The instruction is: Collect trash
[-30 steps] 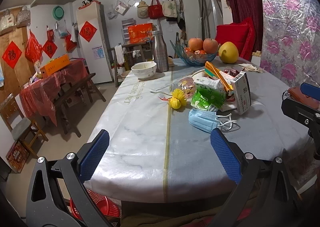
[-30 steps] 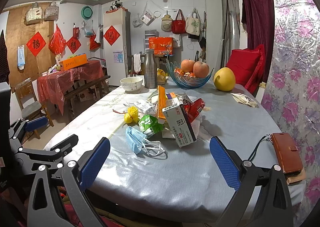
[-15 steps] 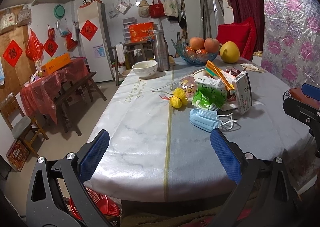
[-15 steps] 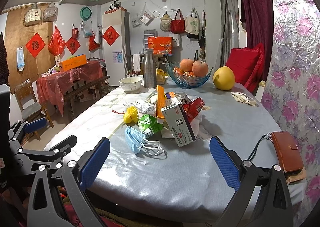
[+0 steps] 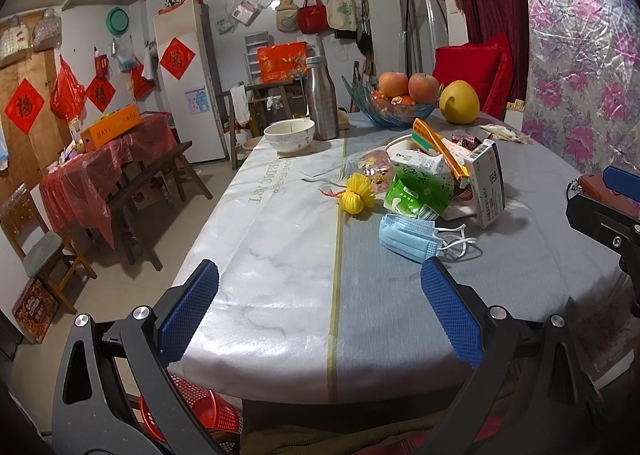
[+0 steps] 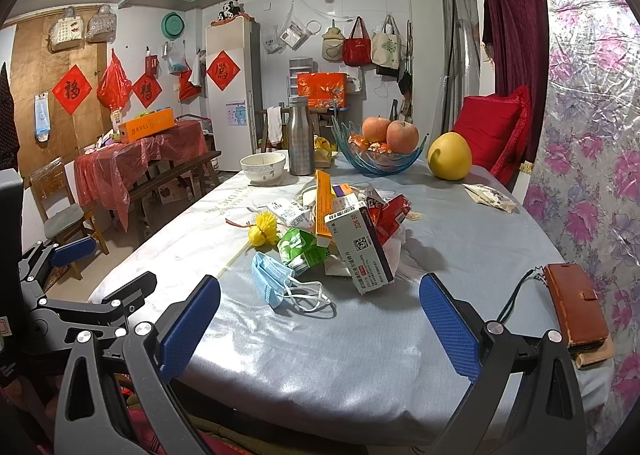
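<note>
A heap of trash lies mid-table: a blue face mask (image 5: pixel 408 237) (image 6: pixel 272 279), a green wrapper (image 5: pixel 418 195) (image 6: pixel 300 249), a white medicine box (image 5: pixel 488 183) (image 6: pixel 362 251), an orange box (image 5: pixel 436 143) (image 6: pixel 323 203), a yellow foam net (image 5: pixel 356 197) (image 6: pixel 262 229) and red wrappers (image 6: pixel 388 211). My left gripper (image 5: pixel 320 307) is open and empty over the table's near edge, short of the mask. My right gripper (image 6: pixel 320 319) is open and empty, just short of the mask and medicine box. A red basket (image 5: pixel 192 411) shows under the table's front edge.
A white bowl (image 5: pixel 289 135), steel flask (image 5: pixel 322 95), glass fruit bowl (image 5: pixel 392 107) and yellow pomelo (image 5: pixel 460 101) stand at the far end. A brown phone case (image 6: pixel 576 307) lies at the right edge. A red-covered side table (image 5: pixel 104 163) and bench stand left.
Both grippers have edged slightly forward toward the heap. Nothing on the table has moved.
</note>
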A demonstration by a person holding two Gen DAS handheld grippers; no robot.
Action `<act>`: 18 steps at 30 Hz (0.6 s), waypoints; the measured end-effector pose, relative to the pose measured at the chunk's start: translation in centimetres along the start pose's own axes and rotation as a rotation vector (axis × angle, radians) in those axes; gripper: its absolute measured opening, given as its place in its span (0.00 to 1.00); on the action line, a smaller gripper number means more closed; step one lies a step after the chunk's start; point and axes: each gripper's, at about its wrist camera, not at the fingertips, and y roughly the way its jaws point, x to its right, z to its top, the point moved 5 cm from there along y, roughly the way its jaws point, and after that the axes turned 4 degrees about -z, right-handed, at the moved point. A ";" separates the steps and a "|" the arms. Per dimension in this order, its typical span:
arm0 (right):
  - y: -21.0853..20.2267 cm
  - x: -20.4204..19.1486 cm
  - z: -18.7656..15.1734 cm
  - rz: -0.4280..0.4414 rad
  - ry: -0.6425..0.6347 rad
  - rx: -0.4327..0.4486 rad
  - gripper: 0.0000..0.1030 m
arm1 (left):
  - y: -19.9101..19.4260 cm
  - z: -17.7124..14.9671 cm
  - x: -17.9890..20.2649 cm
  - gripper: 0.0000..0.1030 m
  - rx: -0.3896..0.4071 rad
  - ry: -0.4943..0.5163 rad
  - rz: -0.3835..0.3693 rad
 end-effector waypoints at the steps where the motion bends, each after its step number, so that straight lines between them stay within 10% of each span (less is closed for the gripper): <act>1: -0.1 -0.1 0.0 -0.001 0.000 0.001 0.95 | 0.0 -0.1 0.0 0.94 -0.001 0.000 0.000; 18: -0.1 0.0 -0.1 0.001 0.003 -0.001 0.95 | 0.0 0.0 0.0 0.94 -0.001 0.000 -0.001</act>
